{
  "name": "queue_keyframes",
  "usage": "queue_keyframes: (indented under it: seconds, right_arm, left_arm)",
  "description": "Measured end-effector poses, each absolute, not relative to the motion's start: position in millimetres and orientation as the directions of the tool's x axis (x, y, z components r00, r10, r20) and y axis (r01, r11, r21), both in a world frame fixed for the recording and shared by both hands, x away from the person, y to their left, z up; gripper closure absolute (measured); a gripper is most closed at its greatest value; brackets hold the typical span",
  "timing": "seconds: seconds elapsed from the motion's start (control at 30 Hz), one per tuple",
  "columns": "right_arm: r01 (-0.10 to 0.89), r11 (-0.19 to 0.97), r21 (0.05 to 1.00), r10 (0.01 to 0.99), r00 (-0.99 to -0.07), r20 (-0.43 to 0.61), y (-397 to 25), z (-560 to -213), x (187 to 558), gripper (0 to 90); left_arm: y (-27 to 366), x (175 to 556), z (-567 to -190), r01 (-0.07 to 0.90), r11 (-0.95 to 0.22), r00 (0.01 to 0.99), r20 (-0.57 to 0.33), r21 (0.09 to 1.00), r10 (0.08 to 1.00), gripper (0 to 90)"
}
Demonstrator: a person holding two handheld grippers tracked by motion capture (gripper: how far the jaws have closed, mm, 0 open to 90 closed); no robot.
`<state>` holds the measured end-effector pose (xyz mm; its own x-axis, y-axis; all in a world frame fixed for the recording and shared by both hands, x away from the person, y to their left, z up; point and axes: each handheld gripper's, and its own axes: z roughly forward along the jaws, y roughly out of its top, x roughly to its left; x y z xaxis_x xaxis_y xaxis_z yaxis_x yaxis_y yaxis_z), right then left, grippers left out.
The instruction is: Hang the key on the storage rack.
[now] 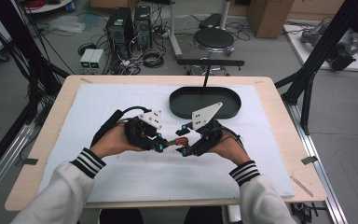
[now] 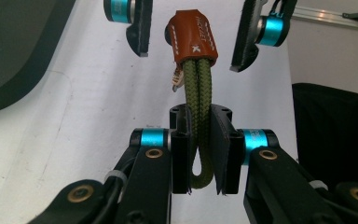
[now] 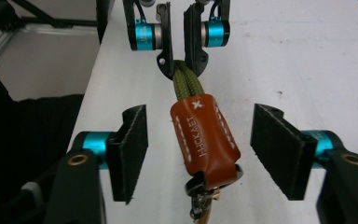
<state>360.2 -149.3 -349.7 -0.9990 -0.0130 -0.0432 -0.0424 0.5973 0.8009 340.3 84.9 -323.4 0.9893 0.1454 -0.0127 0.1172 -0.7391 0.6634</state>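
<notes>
My left gripper (image 2: 199, 154) squeezes the green cord loop (image 2: 199, 112) tight. The brown leather tab (image 3: 204, 137) on its end sticks out between the wide-open jaws of my right gripper (image 3: 209, 154), touching neither pad. I think the good way is to close my right gripper slowly on the middle of the tab, keeping the cord straight. The black tray (image 1: 205, 102) sits past my grippers, and I see nothing in it.

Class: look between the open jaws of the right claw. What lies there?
The brown leather sleeve of the green cord loop, in the right gripper view; the jaws stand apart from it.
</notes>
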Motion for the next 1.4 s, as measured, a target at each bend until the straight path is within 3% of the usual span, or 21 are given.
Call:
queue_keyframes:
  seconds: [0.27, 0.5, 0.77, 1.03, 1.1, 1.27, 1.33, 1.4]
  right_arm:
    - [-0.064, 0.606, 0.793, -0.04, -0.998, -0.05, -144.6, -349.5, 360.3, 51.6]
    - [-0.139, 0.638, 0.757, -0.091, -0.99, -0.106, -138.6, -350.5, 357.4, 70.6]
    - [-0.143, 0.629, 0.764, -0.089, -0.99, -0.111, -139.3, -349.9, 357.7, 72.8]
    - [-0.131, 0.605, 0.785, -0.046, -0.991, -0.129, -145.3, -345.5, 358.7, 72.8]
    - [-0.121, 0.607, 0.786, -0.028, -0.991, -0.132, -147.8, -345.4, 359.5, 72.8]
    - [-0.045, 0.563, 0.825, 0.083, -0.99, -0.111, -163.2, -342.1, 362.9, 72.8]
    - [-0.014, 0.534, 0.845, 0.125, -0.987, -0.096, -170.6, -340.7, 365.1, 72.8]
    - [0.017, 0.507, 0.862, 0.179, -0.98, -0.086, -179.5, -339.5, 367.3, 72.8]
  left_arm:
    - [82.5, 339.9, -325.2, 0.102, -0.754, 0.992, -0.007, 0.649, 0.128, 78.8]
    - [84.6, 339.8, -324.9, 0.102, -0.756, 0.992, -0.01, 0.646, 0.125, 78.8]
    - [86.5, 341.8, -325.0, 0.094, -0.746, 0.993, -0.011, 0.659, 0.116, 78.7]
    - [95.3, 347.0, -321.9, 0.044, -0.679, 0.994, 0.037, 0.733, 0.104, 76.7]
    - [102.5, 350.0, -320.1, 0.045, -0.642, 0.99, 0.05, 0.765, 0.129, 70.3]
    - [127.9, 357.4, -322.8, 0.14, -0.539, 0.963, 0.011, 0.831, 0.268, 37.0]
    - [136.5, 356.3, -325.1, 0.175, -0.533, 0.936, 0.029, 0.828, 0.351, 14.3]
    - [146.7, 355.3, -327.4, 0.188, -0.508, 0.924, 0.024, 0.841, 0.382, 7.6]
